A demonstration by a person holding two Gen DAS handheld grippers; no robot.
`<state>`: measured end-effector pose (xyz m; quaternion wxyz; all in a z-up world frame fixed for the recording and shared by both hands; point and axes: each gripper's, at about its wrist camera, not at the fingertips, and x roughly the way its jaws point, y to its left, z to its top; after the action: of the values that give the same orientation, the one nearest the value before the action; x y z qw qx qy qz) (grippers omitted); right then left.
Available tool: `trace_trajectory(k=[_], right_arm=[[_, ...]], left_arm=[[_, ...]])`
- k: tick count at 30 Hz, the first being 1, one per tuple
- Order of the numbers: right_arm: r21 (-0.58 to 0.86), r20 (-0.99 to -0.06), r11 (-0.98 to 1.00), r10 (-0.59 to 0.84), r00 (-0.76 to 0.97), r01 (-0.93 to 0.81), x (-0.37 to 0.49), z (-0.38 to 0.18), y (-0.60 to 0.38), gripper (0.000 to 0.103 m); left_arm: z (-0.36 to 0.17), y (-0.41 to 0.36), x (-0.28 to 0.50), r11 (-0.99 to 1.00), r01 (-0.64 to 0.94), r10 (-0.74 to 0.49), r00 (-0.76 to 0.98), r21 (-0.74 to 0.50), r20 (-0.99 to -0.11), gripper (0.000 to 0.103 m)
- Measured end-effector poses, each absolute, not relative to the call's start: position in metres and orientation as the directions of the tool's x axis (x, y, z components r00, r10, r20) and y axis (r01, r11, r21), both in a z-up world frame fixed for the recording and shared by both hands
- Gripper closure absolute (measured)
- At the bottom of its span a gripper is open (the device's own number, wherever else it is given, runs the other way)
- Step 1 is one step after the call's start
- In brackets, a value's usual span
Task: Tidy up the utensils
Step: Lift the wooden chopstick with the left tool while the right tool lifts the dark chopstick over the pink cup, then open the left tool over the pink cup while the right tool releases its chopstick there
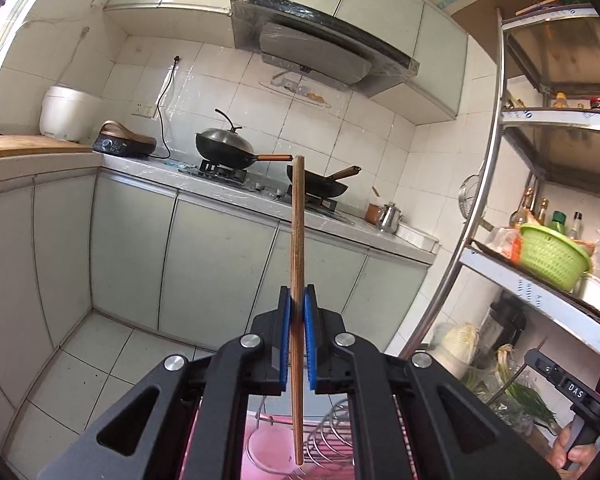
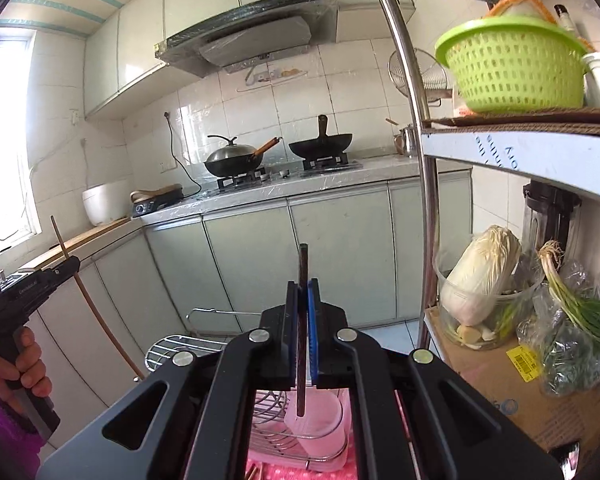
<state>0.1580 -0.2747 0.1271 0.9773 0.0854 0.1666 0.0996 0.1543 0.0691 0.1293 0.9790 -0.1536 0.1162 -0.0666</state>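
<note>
My left gripper (image 1: 299, 298) is shut on a light brown wooden chopstick (image 1: 298, 220). The chopstick stands upright between the blue pads, and its lower end hangs over a pink cup (image 1: 268, 448) and a wire rack (image 1: 328, 436). My right gripper (image 2: 303, 290) is shut on a dark chopstick (image 2: 303, 264), also upright, with its lower tip above the pink cup (image 2: 324, 432) inside the wire rack (image 2: 172, 350). In the right wrist view the left gripper (image 2: 70, 262) shows at the far left, in a person's hand, with the light chopstick (image 2: 96, 312) in it.
A counter (image 2: 260, 196) across the room carries a gas stove with two black woks (image 1: 224, 144) (image 2: 320, 146). A steel shelf post (image 2: 424, 200) stands close on the right. The shelf holds a green basket (image 2: 512, 68), a cabbage (image 2: 480, 276), scallions (image 2: 580, 308) and a cardboard box (image 2: 500, 380).
</note>
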Motion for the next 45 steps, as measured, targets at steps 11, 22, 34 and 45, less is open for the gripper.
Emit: trace_trajectory(k=[11,22,34,45], right_arm=[[0.213,-0.47,0.968,0.221,0.854,-0.133,0.204,0.07,-0.268,0.098],[0.252,-0.605,0.963,0.237,0.76,-0.099,0.226,0.031,-0.268,0.098],[0.266,-0.656,0.96,0.247,0.714,-0.088,0.238,0.018,-0.266,0.098],[0.28,-0.613,0.956,0.244,0.751,-0.082,0.216,0.038,-0.277,0.062]], left_arm=[[0.064,0.042,0.19,0.977,0.087,-0.144,0.944,-0.196,-0.298,0.097],[0.018,0.024,0.213,0.985,0.09,-0.151,0.859,-0.146,-0.489,0.097],[0.009,0.031,0.226,0.982,0.045,-0.143,0.81,-0.182,-0.569,0.094],[0.028,0.053,0.211,0.963,0.02,-0.169,0.824,-0.27,-0.541,0.075]])
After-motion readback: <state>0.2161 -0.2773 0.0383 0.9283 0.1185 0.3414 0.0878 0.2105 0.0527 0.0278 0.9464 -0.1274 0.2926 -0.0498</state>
